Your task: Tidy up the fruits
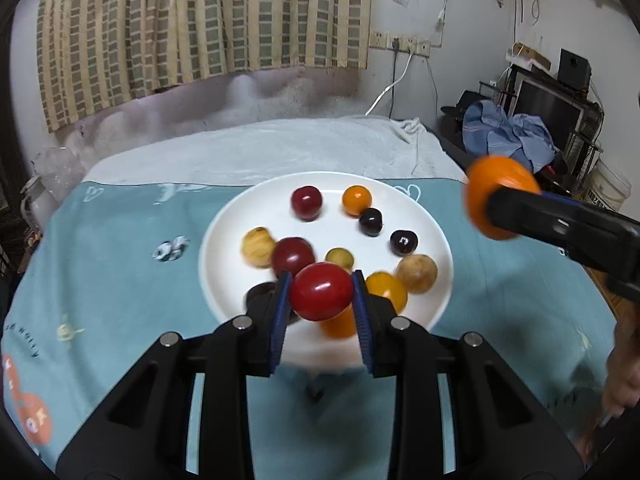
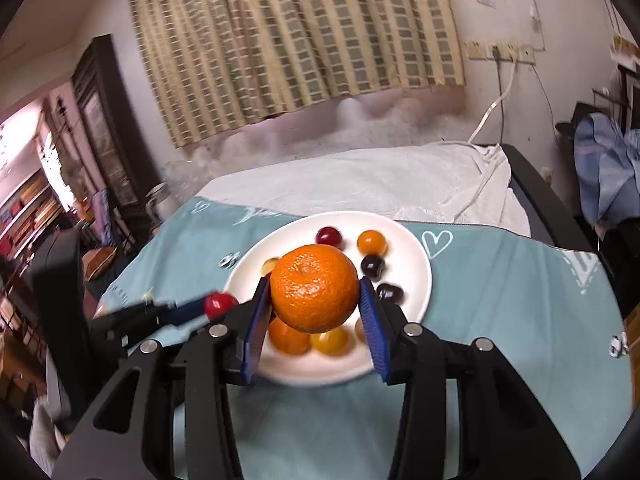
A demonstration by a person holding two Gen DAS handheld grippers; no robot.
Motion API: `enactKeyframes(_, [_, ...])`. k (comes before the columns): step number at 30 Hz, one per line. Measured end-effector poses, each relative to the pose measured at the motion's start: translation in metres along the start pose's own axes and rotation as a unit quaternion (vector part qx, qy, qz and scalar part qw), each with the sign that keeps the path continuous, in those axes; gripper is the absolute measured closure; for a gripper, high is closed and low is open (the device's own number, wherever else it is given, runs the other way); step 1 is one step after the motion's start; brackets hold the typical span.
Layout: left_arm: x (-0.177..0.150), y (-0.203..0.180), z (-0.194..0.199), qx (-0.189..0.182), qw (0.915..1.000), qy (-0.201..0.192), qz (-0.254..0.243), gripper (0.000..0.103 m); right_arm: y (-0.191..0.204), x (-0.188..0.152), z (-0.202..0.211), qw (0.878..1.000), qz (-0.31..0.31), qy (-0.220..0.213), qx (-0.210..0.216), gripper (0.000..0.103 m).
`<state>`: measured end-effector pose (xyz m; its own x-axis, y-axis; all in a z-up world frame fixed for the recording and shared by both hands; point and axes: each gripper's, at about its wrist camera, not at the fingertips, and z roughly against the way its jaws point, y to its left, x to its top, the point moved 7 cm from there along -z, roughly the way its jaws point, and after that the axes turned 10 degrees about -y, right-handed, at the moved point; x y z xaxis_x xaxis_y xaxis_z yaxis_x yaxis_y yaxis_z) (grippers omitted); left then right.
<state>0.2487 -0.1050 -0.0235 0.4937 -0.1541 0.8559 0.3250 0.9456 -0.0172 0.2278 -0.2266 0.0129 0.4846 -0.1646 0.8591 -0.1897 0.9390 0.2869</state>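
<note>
- Blue pads of the left gripper are closed on a red tomato, held above the near rim of the plate.
- Right gripper clamps an orange over the plate.
- Lower each fruit slowly into a free spot, I think; the round fruits roll easily.

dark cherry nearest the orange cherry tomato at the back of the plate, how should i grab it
Grip the dark cherry across its round middle, coming from above. The orange cherry tomato nearly touches its far-left side, so place the fingers along the other diagonal. Both grippers are full: red tomato, tangerine.
</note>
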Motion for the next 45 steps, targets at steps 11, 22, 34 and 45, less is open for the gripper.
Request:
enactKeyframes(11, [-0.014, -0.01, -0.065, -0.007, 0.9994, 0.032, -0.009, 0.072, -0.038, -0.021, -0.099, 0.997, -0.043, 0.051, -0.031, 0.057])
enactKeyframes(22, [-0.013, -0.013, -0.057, 0.025, 0.9994, 0.003, -0.023, 0.023, -0.043, -0.019, -0.097, 0.997, -0.047, 0.049, -0.036, 0.042])
enactKeyframes(34, [-0.005, 0.0, -0.006, 0.081, 0.9955, -0.047, -0.014, 0.007, -0.031, 0.002, -0.038, 0.999, -0.002, -0.006, -0.052, 0.04])
enactKeyframes(45, [-0.047, 0.022, 0.078, 0.12, 0.991, -0.059, 0.004, 0.002, -0.003, -0.058, 0.046, 0.993, 0.053, -0.031, -0.101, 0.033])
